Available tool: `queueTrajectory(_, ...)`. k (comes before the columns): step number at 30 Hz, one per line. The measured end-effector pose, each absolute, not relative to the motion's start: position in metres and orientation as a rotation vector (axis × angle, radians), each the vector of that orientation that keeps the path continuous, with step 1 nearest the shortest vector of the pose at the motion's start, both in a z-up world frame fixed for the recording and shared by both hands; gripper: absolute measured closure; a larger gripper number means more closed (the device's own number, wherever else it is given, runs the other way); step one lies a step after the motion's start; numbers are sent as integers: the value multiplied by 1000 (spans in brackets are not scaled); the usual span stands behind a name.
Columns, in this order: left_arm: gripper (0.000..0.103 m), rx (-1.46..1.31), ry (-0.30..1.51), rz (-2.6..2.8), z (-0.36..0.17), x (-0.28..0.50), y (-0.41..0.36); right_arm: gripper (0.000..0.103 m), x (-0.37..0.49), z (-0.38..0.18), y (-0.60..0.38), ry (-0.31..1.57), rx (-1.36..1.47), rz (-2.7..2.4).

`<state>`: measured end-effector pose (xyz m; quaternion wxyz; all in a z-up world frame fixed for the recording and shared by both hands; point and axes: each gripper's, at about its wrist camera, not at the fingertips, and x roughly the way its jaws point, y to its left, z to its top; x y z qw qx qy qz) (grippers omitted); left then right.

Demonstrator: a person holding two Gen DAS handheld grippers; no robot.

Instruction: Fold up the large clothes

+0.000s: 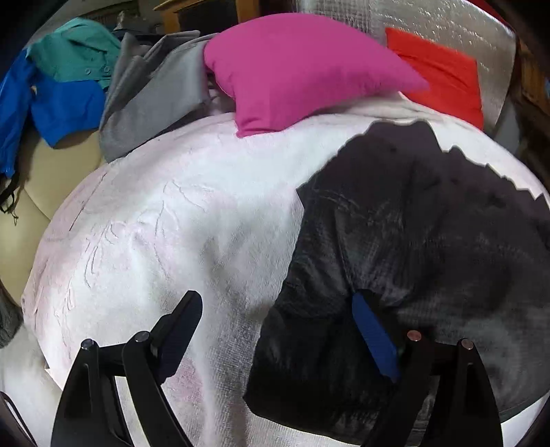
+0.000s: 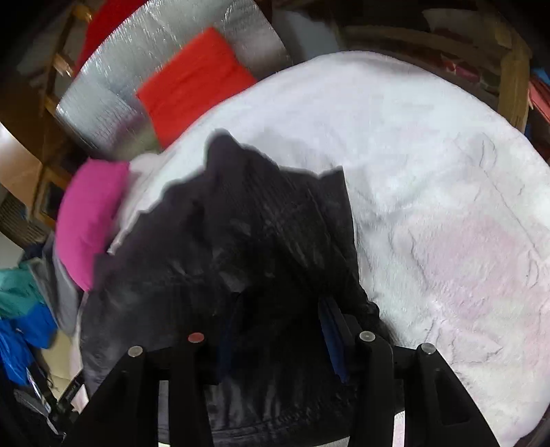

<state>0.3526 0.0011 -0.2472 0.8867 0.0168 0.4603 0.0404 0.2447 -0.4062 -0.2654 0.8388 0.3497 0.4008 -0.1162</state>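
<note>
A large black garment (image 1: 405, 247) lies spread on a white fluffy blanket (image 1: 165, 220). My left gripper (image 1: 275, 330) hovers low over the garment's left edge with its jaws wide apart and nothing between them. In the right wrist view the same black garment (image 2: 233, 247) is bunched and lifted. My right gripper (image 2: 275, 344) has black cloth lying between its fingers (image 2: 331, 330), and the jaws stand partly apart, so the grip is unclear.
A pink cushion (image 1: 299, 68) and a red cushion (image 1: 443, 79) sit at the blanket's far edge against a silver foil panel (image 1: 429, 20). A grey garment (image 1: 154, 89), a teal one (image 1: 75, 51) and a blue one (image 1: 62, 110) are piled at the far left on a beige seat (image 1: 31, 220).
</note>
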Motion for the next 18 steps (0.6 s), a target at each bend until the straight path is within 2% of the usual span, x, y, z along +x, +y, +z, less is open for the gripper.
queueTrajectory(5,14,88,908,91,-234,341,-5,54,221,-253,-402,792,779,-225)
queueTrajectory(18,14,140,732,-8,-194,301,-28,52,201,-229,-343,784,591,-26)
